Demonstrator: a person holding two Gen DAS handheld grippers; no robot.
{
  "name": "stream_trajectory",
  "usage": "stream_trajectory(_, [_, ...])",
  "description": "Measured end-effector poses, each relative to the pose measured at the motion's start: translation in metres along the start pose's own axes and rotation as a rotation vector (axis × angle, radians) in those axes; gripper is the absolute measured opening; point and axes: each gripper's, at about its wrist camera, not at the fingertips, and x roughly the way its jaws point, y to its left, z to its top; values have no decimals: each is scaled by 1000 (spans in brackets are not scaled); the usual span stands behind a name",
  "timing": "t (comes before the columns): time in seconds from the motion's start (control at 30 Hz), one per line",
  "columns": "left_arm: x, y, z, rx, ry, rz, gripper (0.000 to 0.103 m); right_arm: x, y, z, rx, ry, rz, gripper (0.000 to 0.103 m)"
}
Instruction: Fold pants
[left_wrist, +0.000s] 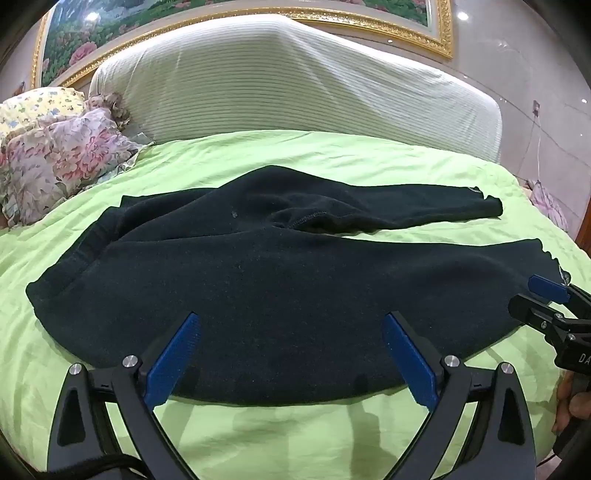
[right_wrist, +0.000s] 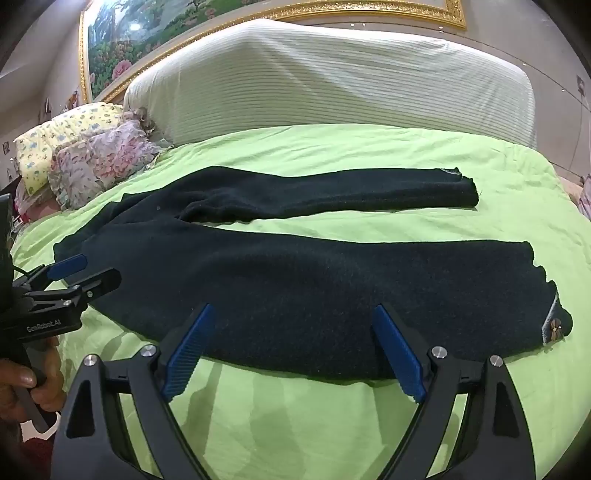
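Dark pants (left_wrist: 280, 280) lie spread flat on a green bedsheet (left_wrist: 258, 428), waistband to the left and both legs running right, the far leg (right_wrist: 332, 192) apart from the near leg (right_wrist: 332, 288). My left gripper (left_wrist: 291, 321) is open and empty, its blue pads over the near edge of the pants at the hip. My right gripper (right_wrist: 295, 314) is open and empty over the near leg's front edge. Each gripper shows in the other's view: the right one (left_wrist: 546, 299) near the cuff, the left one (right_wrist: 74, 273) by the waistband.
A white striped headboard cushion (left_wrist: 295, 85) stands behind the bed. Floral pillows (left_wrist: 62, 155) lie at the far left. A gold-framed painting (right_wrist: 147, 40) hangs on the wall. A small tag (right_wrist: 554, 326) sits at the near cuff.
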Motion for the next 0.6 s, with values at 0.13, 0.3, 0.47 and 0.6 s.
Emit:
stream_trajectory(0.13, [0, -1, 0, 9, 1, 3, 100, 0, 1, 1, -1, -4, 0, 88])
stream_trajectory(0.3, [0, 0, 0, 10, 3, 2, 100, 0, 1, 1, -2, -3, 1, 88])
stream_trajectory(0.47, [1, 0, 0, 8, 7, -4, 101, 0, 3, 1, 6, -5, 4, 88])
stream_trajectory(0.6, [3, 1, 0, 3, 19, -13, 101, -2, -3, 3, 5, -7, 3, 88])
